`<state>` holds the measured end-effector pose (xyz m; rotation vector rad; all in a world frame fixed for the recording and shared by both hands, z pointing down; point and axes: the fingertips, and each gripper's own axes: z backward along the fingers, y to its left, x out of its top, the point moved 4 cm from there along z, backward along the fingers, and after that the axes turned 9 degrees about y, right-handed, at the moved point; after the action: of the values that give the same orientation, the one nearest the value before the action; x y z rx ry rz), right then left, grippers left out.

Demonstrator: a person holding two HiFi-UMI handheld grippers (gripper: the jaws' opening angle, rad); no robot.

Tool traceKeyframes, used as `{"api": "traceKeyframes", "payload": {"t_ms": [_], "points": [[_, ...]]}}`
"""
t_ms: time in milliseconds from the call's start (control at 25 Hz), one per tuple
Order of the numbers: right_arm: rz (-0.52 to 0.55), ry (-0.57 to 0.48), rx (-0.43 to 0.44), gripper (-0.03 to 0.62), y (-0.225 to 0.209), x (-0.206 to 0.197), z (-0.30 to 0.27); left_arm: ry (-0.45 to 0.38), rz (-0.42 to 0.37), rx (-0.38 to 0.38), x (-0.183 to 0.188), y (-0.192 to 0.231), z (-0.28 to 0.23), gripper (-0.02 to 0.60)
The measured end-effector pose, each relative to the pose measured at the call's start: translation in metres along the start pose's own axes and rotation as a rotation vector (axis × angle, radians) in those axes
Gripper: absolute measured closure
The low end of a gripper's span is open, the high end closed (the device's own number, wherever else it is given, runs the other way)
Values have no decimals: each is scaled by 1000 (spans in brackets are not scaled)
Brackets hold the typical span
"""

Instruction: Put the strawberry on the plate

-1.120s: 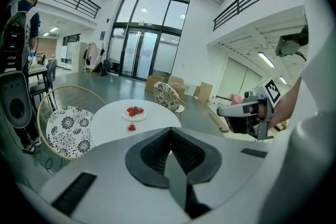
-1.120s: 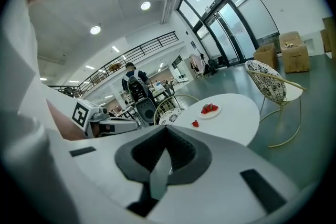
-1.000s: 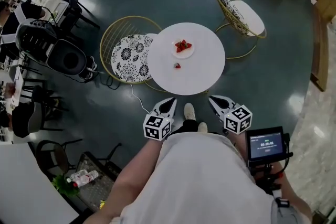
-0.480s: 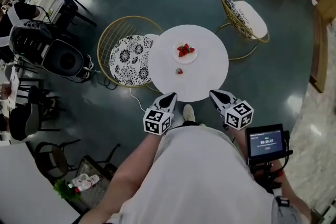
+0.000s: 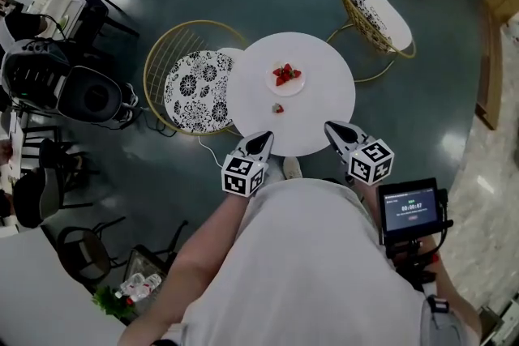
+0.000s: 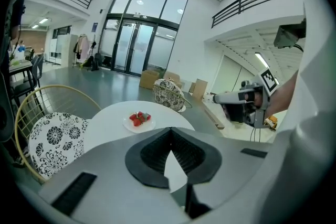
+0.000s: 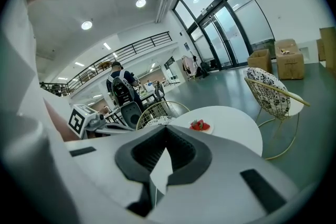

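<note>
Round, smooth white table (image 5: 324, 105) – small white plate (image 5: 296, 85) of red strawberries (image 5: 283, 74); one loose strawberry (image 5: 277, 108) nearby. Left gripper (image 5: 263, 138) and right gripper (image 5: 331, 128) – ribbed jaws together, empty.

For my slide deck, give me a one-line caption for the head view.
Person at a round white table, left tongs and right tongs shut, one strawberry lying off the plate.
</note>
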<state>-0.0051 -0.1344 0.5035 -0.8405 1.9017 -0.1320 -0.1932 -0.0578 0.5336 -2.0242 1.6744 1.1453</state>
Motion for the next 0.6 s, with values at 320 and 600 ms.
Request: {"api": "traceKeyframes", "payload": {"t_ms": [320,600], "points": [[-29,-12,-33,588,-6,9,-14,46,-28,-33,7,17,-17,575],[-28,0,-40,588,-9,15,-22,60,-52,-44,17,26,-27,575]]}}
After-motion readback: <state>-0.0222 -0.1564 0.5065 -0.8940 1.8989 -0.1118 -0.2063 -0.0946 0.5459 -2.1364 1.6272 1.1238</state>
